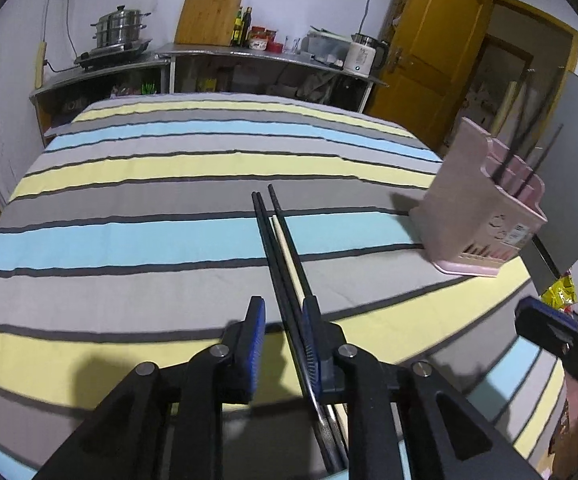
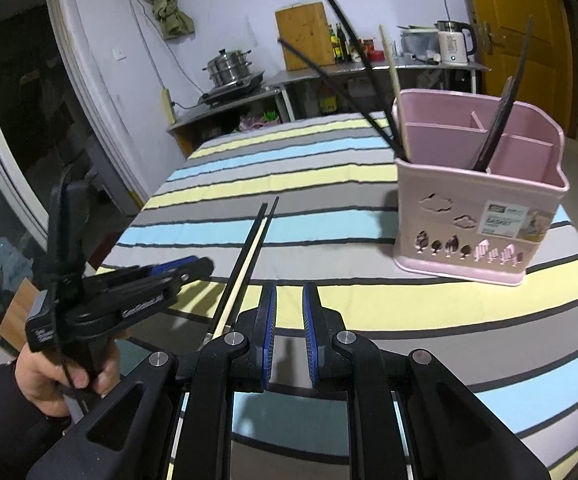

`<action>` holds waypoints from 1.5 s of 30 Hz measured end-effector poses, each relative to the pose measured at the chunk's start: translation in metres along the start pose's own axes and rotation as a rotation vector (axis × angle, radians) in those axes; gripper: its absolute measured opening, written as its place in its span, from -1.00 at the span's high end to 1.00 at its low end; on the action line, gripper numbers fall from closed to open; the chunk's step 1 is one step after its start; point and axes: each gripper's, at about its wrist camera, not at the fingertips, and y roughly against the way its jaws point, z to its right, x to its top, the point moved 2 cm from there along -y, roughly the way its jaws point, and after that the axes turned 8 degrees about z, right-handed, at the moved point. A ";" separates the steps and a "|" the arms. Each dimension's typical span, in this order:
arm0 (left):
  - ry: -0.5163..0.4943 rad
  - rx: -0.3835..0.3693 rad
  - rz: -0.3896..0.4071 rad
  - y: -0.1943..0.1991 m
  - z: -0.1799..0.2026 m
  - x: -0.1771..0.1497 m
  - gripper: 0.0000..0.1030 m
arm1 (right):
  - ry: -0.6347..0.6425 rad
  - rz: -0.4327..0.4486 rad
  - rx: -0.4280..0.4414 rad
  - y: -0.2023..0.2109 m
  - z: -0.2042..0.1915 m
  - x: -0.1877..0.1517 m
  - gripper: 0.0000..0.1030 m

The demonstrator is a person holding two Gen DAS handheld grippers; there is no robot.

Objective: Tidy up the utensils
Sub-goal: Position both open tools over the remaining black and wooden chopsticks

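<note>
The left gripper (image 1: pixel 283 320) has its two blue pads a little apart, and a bunch of chopsticks (image 1: pixel 279 248) runs between them. They lie against the right-hand pad, and the other pad stands clear, so they look loose, not squeezed. There are two or three black sticks and one pale wooden chopstick (image 1: pixel 285 246) in the bunch. The right gripper (image 2: pixel 289 312) is narrow and empty, with just a gap between its pads. The sticks are over the middle of a worktop covered by a striped cloth (image 1: pixel 129 240), and I cannot tell if their far tips touch it. Their long way points straight away from the left gripper, toward the far side of the worktop, and they tip down a bit at the front. The pink utensil holder (image 2: pixel 477 208) stands near them on the right, and other sticks already lean in its pockets. Chopsticks are light, thin and stiff, so they will not bend. They are smooth and can slide or roll apart when the hold is loose. I think it is best to pinch them near the thick back ends, all together, so the thin ends can go down into a pocket.
</note>
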 end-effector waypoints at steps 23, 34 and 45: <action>-0.050 0.110 0.000 -0.028 -0.016 -0.008 0.41 | -0.010 -0.059 0.007 -0.036 -0.002 -0.005 0.74; 0.020 0.159 -0.003 -0.008 -0.050 -0.009 0.42 | -0.005 -0.095 0.054 -0.091 -0.020 0.011 0.74; 0.057 0.121 -0.006 -0.010 -0.059 -0.006 0.42 | 0.026 -0.186 0.011 -0.158 -0.031 0.011 0.74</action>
